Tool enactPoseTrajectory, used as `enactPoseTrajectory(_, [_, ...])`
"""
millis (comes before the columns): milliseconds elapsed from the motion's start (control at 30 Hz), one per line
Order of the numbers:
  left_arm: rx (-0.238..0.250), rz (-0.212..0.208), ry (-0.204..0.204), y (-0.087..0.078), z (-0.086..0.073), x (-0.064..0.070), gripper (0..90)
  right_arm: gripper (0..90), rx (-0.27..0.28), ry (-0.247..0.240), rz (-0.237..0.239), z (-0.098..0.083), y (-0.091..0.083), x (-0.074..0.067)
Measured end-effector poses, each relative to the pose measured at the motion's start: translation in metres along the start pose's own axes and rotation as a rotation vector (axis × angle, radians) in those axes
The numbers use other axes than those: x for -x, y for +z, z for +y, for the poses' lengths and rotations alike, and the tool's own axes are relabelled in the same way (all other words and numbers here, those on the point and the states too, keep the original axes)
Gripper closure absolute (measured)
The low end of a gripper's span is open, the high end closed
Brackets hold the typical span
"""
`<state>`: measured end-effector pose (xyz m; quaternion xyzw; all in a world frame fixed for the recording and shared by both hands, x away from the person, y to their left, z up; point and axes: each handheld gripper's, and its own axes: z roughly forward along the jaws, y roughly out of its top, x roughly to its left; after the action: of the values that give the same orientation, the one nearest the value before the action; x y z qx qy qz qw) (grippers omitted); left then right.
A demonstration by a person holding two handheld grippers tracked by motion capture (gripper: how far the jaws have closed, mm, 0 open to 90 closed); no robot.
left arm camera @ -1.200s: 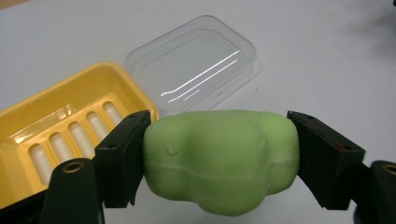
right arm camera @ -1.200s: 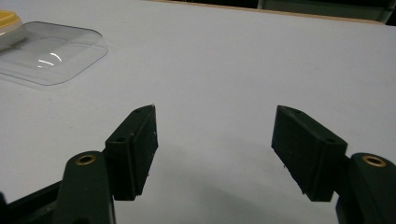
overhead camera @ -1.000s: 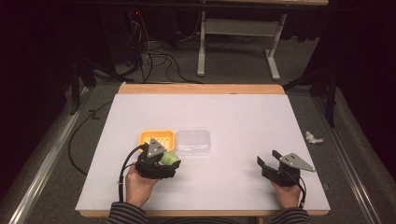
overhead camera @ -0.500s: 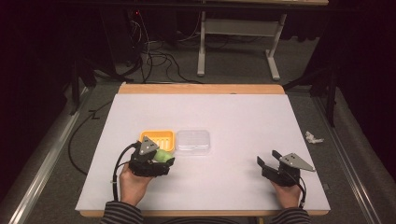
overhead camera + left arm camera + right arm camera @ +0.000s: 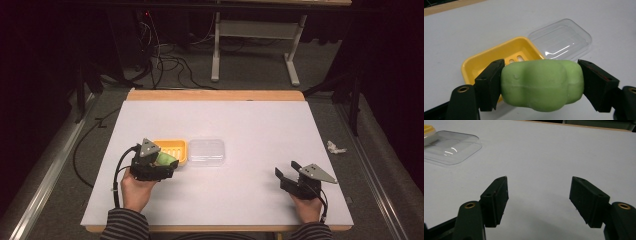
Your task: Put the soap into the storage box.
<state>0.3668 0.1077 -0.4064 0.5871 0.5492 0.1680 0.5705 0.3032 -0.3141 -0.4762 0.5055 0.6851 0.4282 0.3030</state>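
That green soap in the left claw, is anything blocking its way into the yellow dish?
Nothing visible. The green soap, clamped in the left gripper, sits just before the open yellow soap dish; the clear lid lies beside it.

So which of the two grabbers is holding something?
The left gripper: its jaws squeeze the green soap just in front of the yellow soap dish. The right gripper is open, with nothing between its jaws.

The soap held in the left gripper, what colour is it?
Light green; the soap shows best in the left gripper view.
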Motion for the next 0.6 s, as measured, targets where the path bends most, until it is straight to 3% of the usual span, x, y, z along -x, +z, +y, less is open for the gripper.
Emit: enactPoseTrajectory(600, [0.006, 0.067, 0.009, 0.031, 0.008, -0.017, 25.6, 31.9, 0.004, -0.003, -0.004, 0.0, -0.001, 0.0])
